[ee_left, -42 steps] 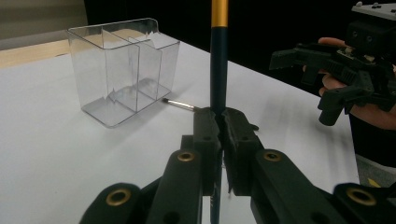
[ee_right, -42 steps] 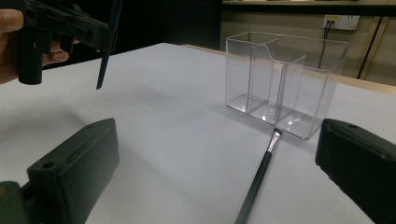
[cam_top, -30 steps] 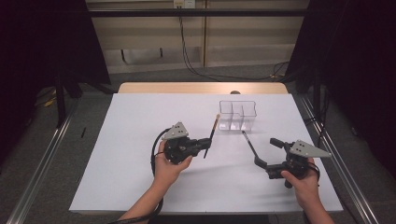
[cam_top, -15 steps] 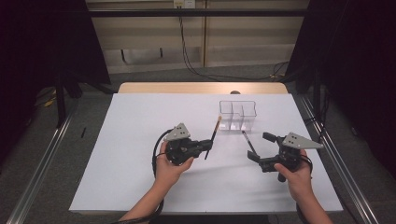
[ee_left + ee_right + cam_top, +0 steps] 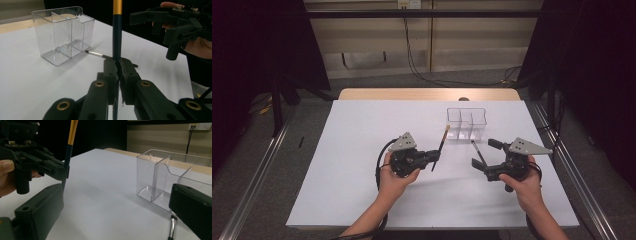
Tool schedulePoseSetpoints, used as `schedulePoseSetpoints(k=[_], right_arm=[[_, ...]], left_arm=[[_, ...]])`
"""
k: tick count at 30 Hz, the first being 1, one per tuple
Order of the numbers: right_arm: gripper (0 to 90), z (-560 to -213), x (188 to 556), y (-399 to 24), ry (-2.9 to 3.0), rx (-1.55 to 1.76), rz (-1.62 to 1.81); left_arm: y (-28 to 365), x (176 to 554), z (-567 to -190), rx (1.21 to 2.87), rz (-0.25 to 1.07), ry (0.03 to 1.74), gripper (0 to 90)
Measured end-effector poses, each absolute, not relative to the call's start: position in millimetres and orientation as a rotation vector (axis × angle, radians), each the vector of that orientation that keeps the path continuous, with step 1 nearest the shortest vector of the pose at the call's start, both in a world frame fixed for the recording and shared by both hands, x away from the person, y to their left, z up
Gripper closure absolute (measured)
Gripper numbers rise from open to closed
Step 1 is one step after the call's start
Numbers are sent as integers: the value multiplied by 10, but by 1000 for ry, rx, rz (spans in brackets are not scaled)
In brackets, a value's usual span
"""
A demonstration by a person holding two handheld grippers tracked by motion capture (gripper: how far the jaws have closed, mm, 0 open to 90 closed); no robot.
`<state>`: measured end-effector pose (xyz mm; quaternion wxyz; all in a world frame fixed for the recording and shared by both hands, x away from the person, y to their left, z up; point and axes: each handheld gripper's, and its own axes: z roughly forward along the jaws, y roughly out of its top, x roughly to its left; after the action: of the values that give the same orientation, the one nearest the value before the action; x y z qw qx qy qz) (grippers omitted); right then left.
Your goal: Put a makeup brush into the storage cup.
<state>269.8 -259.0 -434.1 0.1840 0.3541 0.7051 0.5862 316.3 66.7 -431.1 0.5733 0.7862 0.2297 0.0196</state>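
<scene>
We see the left gripper (image 5: 432,156) clamped on a dark paintbrush (image 5: 116,37) that stands upright, its top cut off in the left gripper view. The right gripper (image 5: 479,155) hangs wide apart with nothing between its jaws. A second brush (image 5: 172,228) lies beside the clear divided box (image 5: 467,122), its handle hidden.

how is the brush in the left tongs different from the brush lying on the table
The held brush stands upright, clamped between the shut left tongs; the loose brush lies flat on the white table beside the clear organizer. The held brush shows a yellow-and-dark handle; the loose brush shows its bristle tip. Both are slim, dark-handled brushes.
</scene>
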Motion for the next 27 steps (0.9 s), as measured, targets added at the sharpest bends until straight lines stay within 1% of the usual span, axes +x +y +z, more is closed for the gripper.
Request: schedulePoseSetpoints(k=[19,27], right_arm=[[0,-4149,2882,-2223,2046,969,1724],[36,-4116,2947,-2068,2070,965,1740]], left_arm=[[657,3165,-4320,1848,50,538,846],[651,3156,-4318,1845,49,538,846]])
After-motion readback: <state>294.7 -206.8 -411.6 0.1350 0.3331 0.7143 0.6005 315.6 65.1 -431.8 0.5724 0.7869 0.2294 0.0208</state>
